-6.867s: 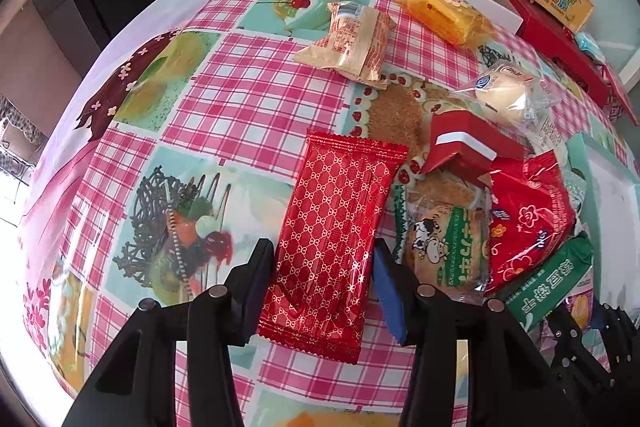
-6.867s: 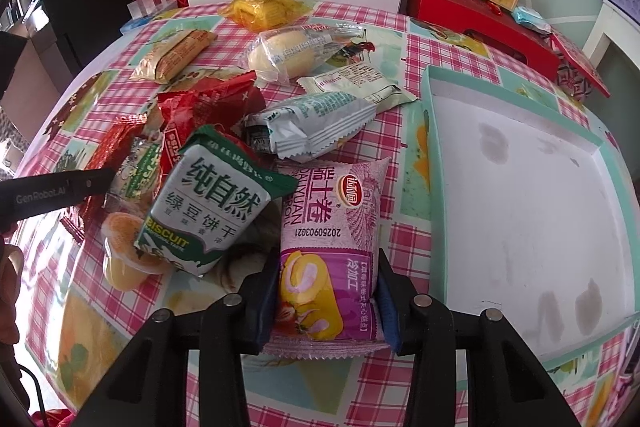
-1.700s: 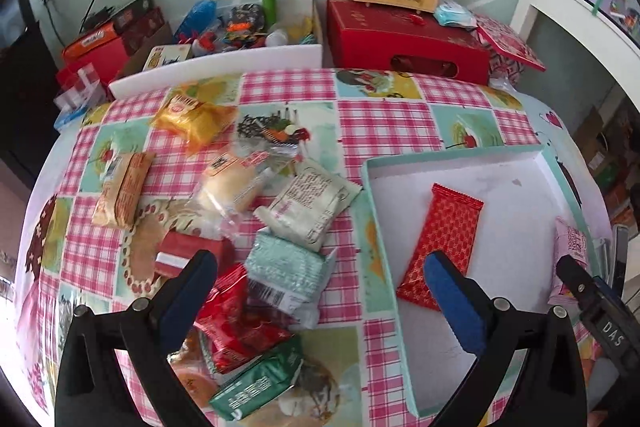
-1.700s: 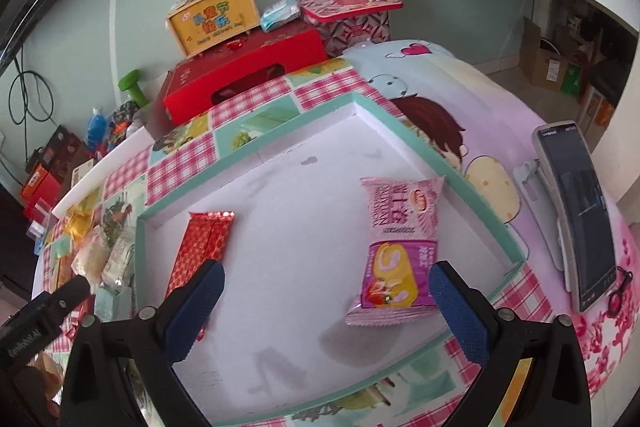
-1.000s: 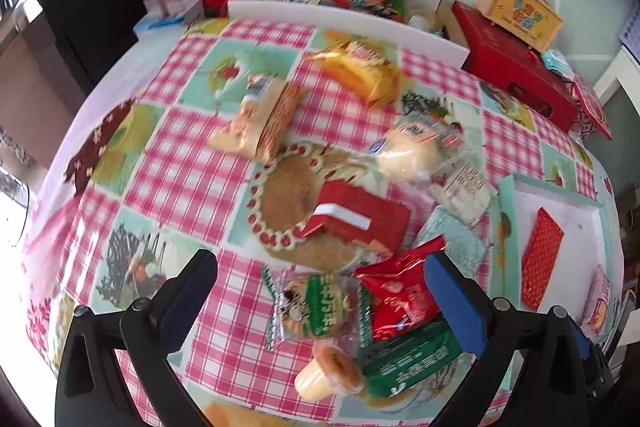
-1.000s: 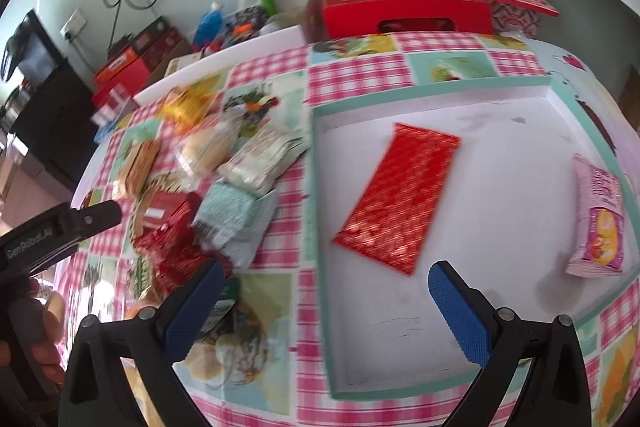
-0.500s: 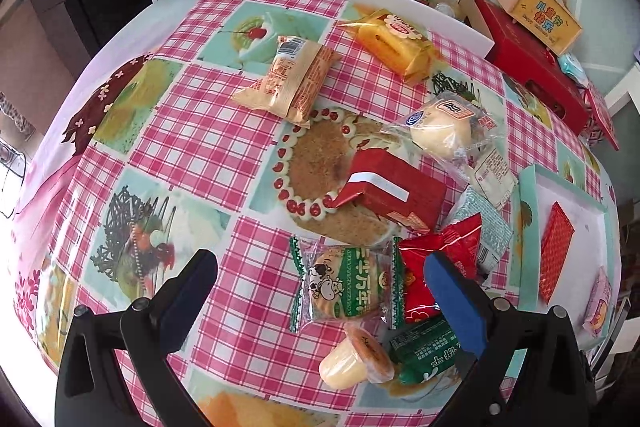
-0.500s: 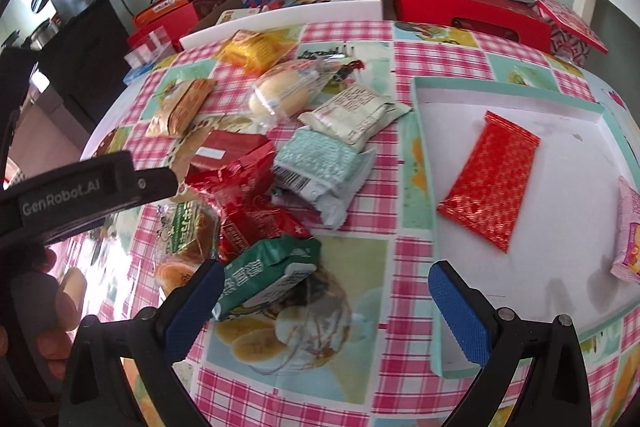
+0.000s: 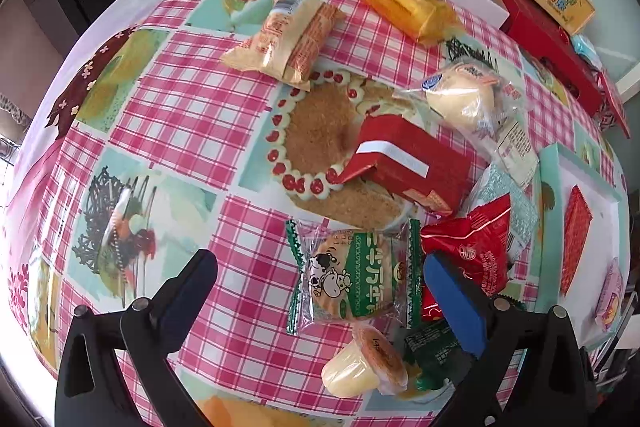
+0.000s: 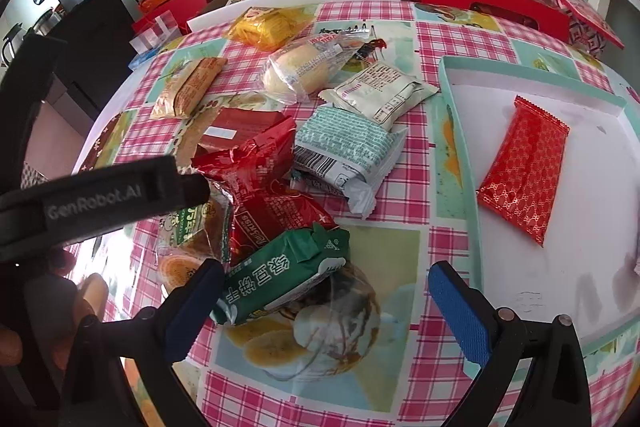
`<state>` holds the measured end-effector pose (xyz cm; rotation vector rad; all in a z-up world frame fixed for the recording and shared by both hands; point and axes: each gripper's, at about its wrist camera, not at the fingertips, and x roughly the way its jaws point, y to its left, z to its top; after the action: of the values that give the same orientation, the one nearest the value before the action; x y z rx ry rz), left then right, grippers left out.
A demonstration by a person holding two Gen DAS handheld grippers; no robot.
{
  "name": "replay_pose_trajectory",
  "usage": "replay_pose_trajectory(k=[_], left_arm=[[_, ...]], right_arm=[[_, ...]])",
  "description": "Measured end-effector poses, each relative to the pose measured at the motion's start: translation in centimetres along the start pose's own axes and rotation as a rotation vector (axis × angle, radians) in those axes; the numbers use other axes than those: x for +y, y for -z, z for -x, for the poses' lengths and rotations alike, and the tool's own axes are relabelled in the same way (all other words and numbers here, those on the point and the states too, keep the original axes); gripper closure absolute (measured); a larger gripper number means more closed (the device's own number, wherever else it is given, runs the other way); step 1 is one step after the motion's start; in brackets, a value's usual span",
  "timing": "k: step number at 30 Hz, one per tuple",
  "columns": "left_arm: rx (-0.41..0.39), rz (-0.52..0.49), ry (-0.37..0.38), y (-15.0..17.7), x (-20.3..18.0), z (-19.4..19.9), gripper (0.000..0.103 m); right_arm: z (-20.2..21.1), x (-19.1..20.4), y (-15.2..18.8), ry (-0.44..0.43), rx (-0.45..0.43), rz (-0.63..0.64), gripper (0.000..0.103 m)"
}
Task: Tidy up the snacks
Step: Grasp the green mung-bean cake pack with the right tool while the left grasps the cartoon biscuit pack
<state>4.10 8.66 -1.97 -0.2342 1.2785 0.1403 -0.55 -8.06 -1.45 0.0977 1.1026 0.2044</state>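
Both tools lowered toward snack pile, jaws wide, empty; left tool [image 10: 100, 195] hides cow biscuit pack [image 10: 192, 227].

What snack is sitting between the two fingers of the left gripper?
The cow biscuit pack with green lettering lies in the gap of the open left gripper, nearer its right-hand finger; the left wrist view shows it.

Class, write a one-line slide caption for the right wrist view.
Open right gripper hovers over a green biscuit packet in the snack pile, beside a tray holding a red wafer packet.
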Motion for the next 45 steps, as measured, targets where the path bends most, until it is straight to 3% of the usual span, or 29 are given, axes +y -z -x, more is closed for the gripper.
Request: replay_pose_trajectory(k=[5, 7, 11, 26, 33, 41, 45], left_arm=[[0.023, -0.021, -0.005, 0.3, -0.8, -1.1, 0.003], [0.027, -0.022, -0.004, 0.4, -1.2, -1.4, 0.023], [0.014, -0.026, 0.032, 0.6, -1.7, -1.2, 0.042], [0.026, -0.018, 0.056, 0.7, -1.5, -1.3, 0.043], [0.029, -0.016, 0.052, 0.7, -1.5, -1.2, 0.043], [0.029, -0.018, 0.044, 0.7, -1.7, -1.2, 0.042], [0.029, -0.018, 0.044, 0.7, -1.7, -1.3, 0.042]], right_arm=[[0.0, -0.3, 0.0, -0.006, 0.001, -0.006, 0.000], [0.2, -0.2, 0.0, 0.003, -0.003, 0.003, 0.000], [0.3, 0.1, 0.1, -0.005, -0.006, 0.026, 0.000], [0.1, 2.3, 1.6, 0.019, 0.034, 0.235, 0.001], [-0.9, 2.8, 1.0, 0.021, 0.014, 0.256, 0.011], [-1.2, 2.7, 0.1, 0.011, -0.026, 0.240, 0.015], [-1.3, 2.5, 0.0, 0.013, -0.018, 0.229, 0.027]])
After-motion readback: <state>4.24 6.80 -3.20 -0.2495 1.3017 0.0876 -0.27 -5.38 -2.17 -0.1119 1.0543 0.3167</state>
